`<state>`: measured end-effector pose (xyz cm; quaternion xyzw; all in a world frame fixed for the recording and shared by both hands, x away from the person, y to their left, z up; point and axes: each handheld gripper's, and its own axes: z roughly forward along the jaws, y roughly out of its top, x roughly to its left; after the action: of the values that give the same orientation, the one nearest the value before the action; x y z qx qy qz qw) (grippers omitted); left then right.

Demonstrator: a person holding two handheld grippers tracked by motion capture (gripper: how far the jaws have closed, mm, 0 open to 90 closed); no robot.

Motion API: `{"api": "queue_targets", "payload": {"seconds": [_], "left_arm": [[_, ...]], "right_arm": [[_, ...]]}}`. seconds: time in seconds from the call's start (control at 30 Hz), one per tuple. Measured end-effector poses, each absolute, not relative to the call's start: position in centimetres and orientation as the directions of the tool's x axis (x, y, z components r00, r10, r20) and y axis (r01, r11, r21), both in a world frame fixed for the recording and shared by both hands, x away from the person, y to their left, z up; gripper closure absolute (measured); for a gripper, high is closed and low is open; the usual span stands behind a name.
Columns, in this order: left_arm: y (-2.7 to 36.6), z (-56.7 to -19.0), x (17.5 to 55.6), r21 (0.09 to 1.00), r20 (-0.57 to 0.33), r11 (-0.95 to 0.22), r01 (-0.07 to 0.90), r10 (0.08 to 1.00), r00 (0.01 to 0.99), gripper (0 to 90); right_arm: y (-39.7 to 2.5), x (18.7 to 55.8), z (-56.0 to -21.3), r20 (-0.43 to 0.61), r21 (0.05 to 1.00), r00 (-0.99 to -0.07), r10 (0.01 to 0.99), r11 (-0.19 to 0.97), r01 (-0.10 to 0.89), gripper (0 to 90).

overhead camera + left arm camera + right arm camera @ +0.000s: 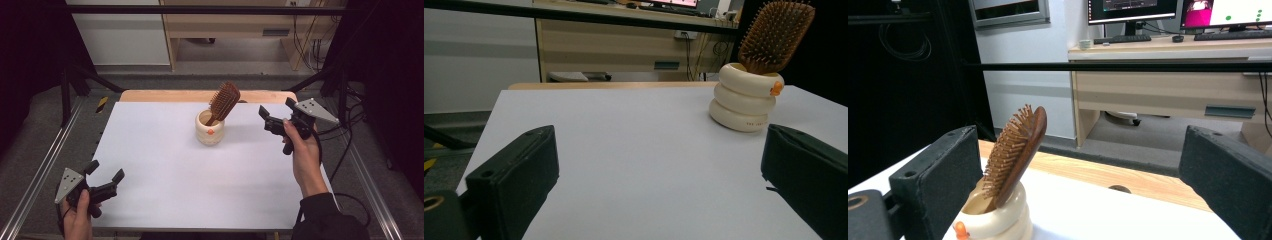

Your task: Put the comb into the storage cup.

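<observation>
Brush stands handle-down in cream holder, tilted right, at table far-centre. R gripper is near it on the right, raised, jaws wide apart, nothing held. L gripper sits at near-left edge, well apart from holder, jaws wide too, empty.

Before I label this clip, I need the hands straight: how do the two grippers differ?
The left gripper sits low at the table's near left corner, far from the hairbrush. The right gripper is raised at the far right, pointing at the hairbrush in its holder. Both have open, empty jaws.
</observation>
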<state>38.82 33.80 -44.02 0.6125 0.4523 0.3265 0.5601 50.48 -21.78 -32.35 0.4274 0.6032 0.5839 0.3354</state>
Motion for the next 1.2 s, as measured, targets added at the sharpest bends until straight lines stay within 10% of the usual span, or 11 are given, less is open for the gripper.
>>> {"api": "queue_targets", "payload": {"seconds": [1.2], "left_arm": [[33.9,-44.1,38.9,0.983,-0.096,0.029,0.181,0.925,0.369,1.9]], "right_arm": [[-26.6,45.6,-35.4,0.1,0.99,-0.362,0.927,-0.057,0.127,3.7]]}}
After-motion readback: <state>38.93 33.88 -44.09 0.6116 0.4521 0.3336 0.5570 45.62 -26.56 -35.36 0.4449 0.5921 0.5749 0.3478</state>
